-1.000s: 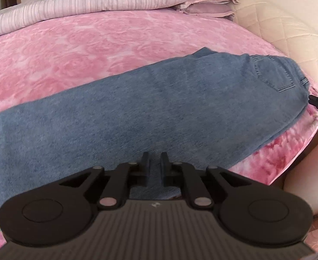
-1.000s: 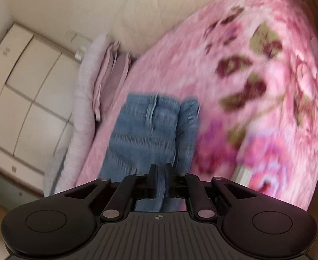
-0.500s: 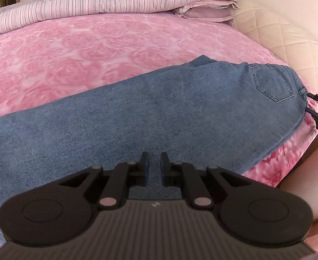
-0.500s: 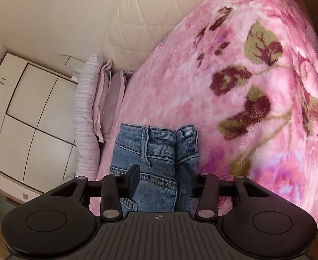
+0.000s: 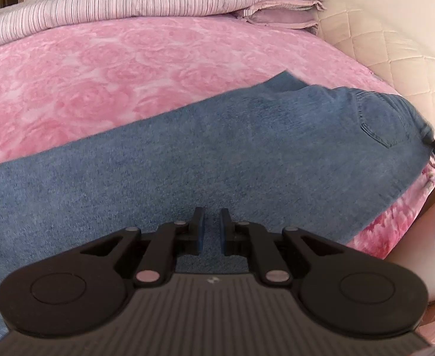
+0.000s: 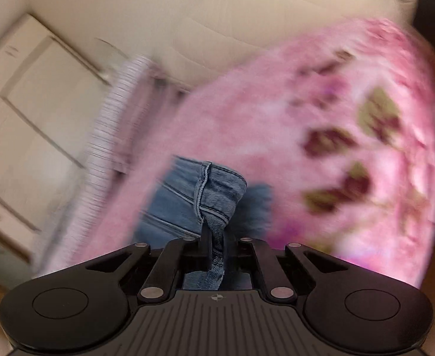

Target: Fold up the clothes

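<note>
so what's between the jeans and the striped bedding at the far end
In the left wrist view, only bare pink rose blanket lies between the jeans and the striped bedding; nothing else sits on that stretch.

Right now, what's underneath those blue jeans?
The jeans lie on a pink rose-patterned blanket, which shows all around them. Whatever sits directly beneath the denim is covered. At the waist end, the right gripper has its fingers shut on the fabric.

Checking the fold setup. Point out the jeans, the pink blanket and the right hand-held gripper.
jeans [image 5: 217, 160], left wrist view, mid leg.
pink blanket [image 5: 113, 68], left wrist view, bare rose-patterned top.
right hand-held gripper [image 6: 216, 244], right wrist view, between fingertips pinching the waistband.
</note>
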Action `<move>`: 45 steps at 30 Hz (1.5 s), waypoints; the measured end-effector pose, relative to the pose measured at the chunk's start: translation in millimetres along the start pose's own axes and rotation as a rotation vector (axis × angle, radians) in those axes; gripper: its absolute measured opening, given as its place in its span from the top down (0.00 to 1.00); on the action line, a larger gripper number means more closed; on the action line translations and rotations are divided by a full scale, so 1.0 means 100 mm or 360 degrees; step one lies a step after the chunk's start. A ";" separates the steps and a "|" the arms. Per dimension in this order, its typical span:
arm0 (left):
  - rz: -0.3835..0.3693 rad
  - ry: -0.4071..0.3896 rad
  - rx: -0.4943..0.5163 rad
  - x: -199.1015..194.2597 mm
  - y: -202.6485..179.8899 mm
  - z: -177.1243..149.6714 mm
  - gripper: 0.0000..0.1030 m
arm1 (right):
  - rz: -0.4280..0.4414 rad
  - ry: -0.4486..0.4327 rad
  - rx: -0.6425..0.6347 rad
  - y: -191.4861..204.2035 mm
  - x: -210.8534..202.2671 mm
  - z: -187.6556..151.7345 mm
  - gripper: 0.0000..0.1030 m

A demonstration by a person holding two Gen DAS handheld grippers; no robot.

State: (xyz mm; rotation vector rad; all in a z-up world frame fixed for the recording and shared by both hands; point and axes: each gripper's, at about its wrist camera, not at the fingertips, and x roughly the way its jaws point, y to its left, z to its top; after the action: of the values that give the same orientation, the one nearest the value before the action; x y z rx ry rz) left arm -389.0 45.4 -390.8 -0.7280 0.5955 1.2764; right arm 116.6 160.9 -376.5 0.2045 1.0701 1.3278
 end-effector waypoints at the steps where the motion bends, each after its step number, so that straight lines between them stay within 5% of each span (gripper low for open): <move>1: 0.0004 0.0000 0.0011 0.00 -0.01 0.00 0.93 | -0.0028 0.0016 0.0000 -0.04 0.08 -0.05 0.95; 6: -0.0004 0.0003 0.0035 -0.02 -0.01 0.03 0.93 | -0.0122 0.0013 -0.0186 0.18 0.01 -0.05 0.86; 10: -0.0042 -0.0023 0.0066 -0.04 -0.08 0.07 0.93 | -0.0316 -0.0203 -0.0480 0.58 -0.25 -0.09 0.77; 14: -0.0069 0.0030 0.0138 0.14 -0.22 0.11 0.92 | -0.0230 -0.0048 -0.0628 0.67 -0.05 -0.25 0.74; 16: -0.0089 0.0034 0.0173 0.19 -0.26 0.16 0.92 | -0.0355 0.0137 -0.0673 0.62 0.18 -0.36 0.75; 19: -0.0174 0.0035 0.0184 0.26 -0.25 0.34 0.92 | -0.0437 0.0079 -0.0767 0.83 0.06 -0.38 0.75; 22: -0.0244 0.0037 0.0181 0.41 -0.24 0.60 0.87 | -0.0294 -0.0011 -0.0819 1.12 0.06 -0.28 0.75; 26: -0.0336 0.0011 0.0178 0.61 -0.27 0.97 0.85 | -0.0174 0.0154 -0.1009 1.47 0.36 -0.21 0.74; 30: -0.0408 -0.0030 0.0184 0.82 -0.35 1.30 0.78 | 0.0129 0.0410 -0.1420 1.85 0.62 -0.40 0.74; 36: -0.0477 0.0015 0.0114 1.31 -0.40 1.71 0.67 | -0.0003 0.0599 -0.1771 1.86 1.04 -0.77 0.75; 41: -0.0520 0.0160 0.0115 1.72 -0.44 1.85 0.66 | 0.0044 0.0635 -0.1696 1.62 1.13 -0.67 0.75; 45: -0.0650 0.0158 0.0035 1.78 -0.40 1.84 0.77 | 0.0090 0.0636 -0.1590 1.59 1.12 -0.55 0.75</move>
State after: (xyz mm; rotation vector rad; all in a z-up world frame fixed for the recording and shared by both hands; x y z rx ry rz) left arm -314.6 293.4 -400.8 -0.8489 0.5078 0.8593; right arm -45.7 280.0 -356.6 -0.8039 0.6011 1.8429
